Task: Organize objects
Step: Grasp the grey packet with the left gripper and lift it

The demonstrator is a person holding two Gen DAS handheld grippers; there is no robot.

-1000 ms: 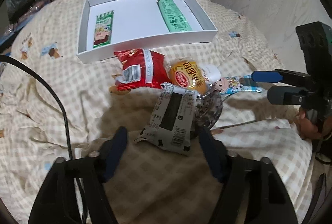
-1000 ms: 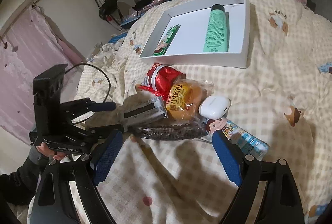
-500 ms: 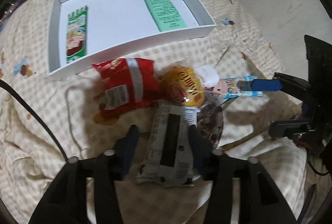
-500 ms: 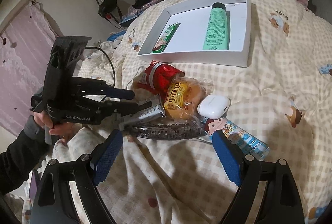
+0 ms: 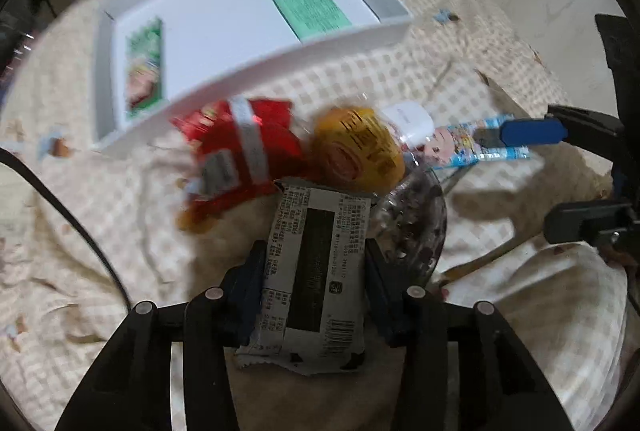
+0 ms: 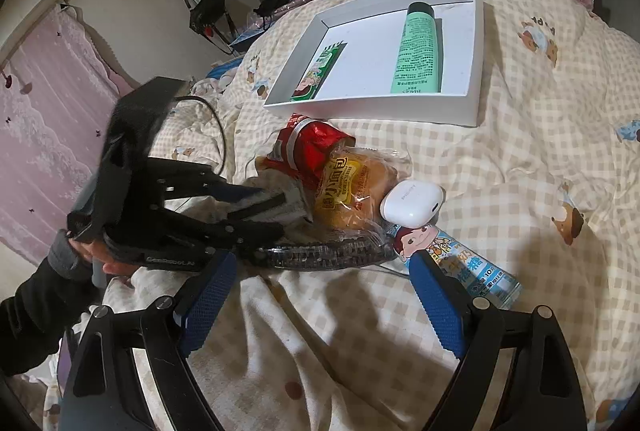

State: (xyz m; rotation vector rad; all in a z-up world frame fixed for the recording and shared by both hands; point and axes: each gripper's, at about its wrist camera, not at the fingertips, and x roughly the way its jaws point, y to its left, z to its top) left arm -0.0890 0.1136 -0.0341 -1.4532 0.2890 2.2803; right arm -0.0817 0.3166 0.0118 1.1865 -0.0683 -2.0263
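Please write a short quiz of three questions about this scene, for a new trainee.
1. True or false: the tray holds three things.
2. Which thing is between the fingers of the left gripper? A. bun B. grey packet C. earbud case
3. What lies beside the green tube in the tray?

Key:
1. False; only two.
2. B; the jaws have just been closing and the pads meet the sides of the grey packet.
3. A green sachet.

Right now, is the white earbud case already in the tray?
No, the earbud case lies on the blanket beside the bun; the tray holds only a green tube and a green packet.
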